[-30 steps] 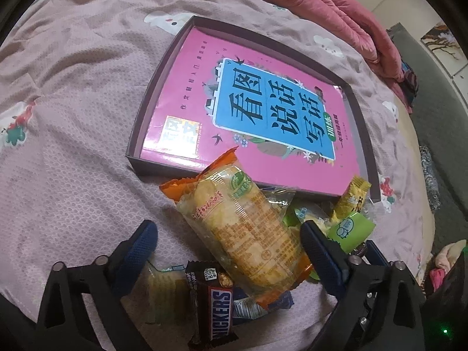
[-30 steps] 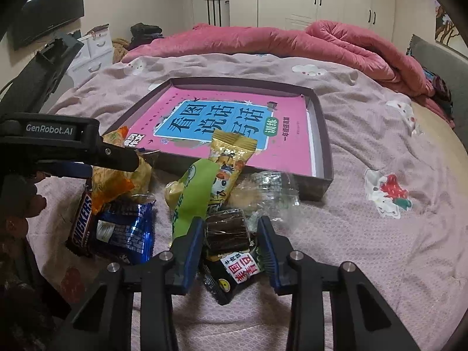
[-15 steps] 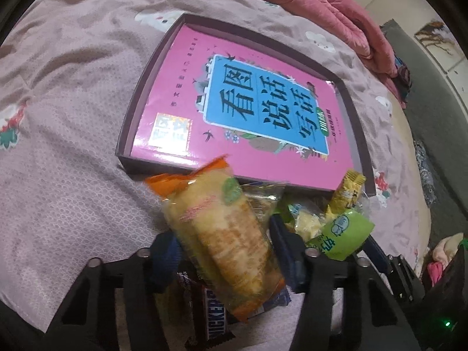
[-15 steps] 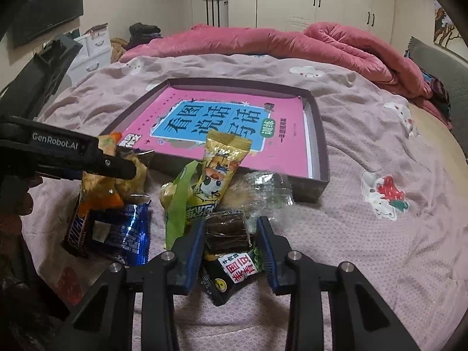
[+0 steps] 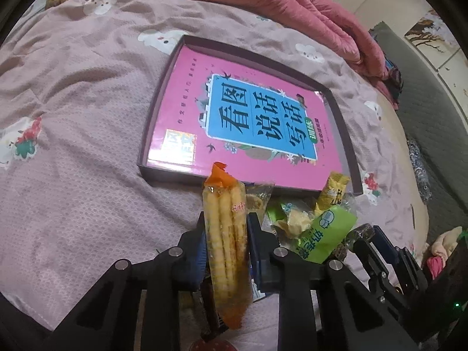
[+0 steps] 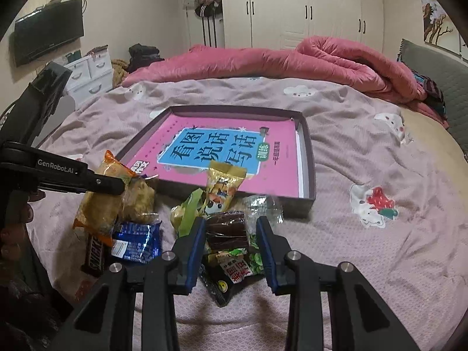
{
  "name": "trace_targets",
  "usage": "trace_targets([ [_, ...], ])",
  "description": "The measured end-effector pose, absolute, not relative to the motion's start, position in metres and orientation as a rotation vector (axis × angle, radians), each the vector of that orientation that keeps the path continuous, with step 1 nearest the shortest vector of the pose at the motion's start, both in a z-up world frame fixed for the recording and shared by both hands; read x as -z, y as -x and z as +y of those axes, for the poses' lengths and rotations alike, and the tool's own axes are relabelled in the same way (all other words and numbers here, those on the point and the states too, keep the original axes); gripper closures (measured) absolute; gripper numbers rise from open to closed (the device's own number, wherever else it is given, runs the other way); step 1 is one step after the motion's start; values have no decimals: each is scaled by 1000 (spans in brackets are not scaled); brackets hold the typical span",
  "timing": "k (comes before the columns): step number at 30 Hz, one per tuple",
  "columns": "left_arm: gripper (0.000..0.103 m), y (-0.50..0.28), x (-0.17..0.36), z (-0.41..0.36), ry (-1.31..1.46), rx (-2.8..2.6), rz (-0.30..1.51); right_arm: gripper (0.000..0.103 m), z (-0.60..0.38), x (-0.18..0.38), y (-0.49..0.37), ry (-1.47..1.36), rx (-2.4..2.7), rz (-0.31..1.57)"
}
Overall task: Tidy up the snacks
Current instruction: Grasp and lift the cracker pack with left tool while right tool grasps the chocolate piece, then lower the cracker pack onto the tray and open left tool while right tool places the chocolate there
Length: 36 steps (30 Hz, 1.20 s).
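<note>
My left gripper is shut on an orange-ended cracker packet and holds it edge-up above the snack pile; it also shows in the right wrist view. My right gripper is open around a dark brown cake packet, with a gap at its right finger. Near it lie a green packet, a yellow packet, a blue packet and a Snickers bar. A shallow dark box lined with a pink book lies just beyond the pile.
Everything lies on a mauve bedspread with cartoon prints. A pink duvet is bunched at the far side. Drawers and a wall TV stand at the left, wardrobes behind.
My left gripper has closed on the cracker packet, turned it on edge and lifted it. My right gripper has stayed around the brown cake packet.
</note>
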<state>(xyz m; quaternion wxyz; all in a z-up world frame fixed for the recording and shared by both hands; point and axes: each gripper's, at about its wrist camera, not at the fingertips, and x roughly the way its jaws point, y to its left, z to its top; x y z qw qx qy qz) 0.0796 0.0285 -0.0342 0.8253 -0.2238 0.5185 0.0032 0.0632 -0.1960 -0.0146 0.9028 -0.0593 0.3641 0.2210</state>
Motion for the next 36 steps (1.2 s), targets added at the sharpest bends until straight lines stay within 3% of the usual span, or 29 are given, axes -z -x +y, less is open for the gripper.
trace_targets([
  [21, 79, -98, -7, 47, 467, -14, 966, 67, -203, -13, -96, 63, -424, 660],
  [36, 79, -152, 0, 52, 454, -3, 938, 67, -208, 18, -146, 16, -360, 764],
])
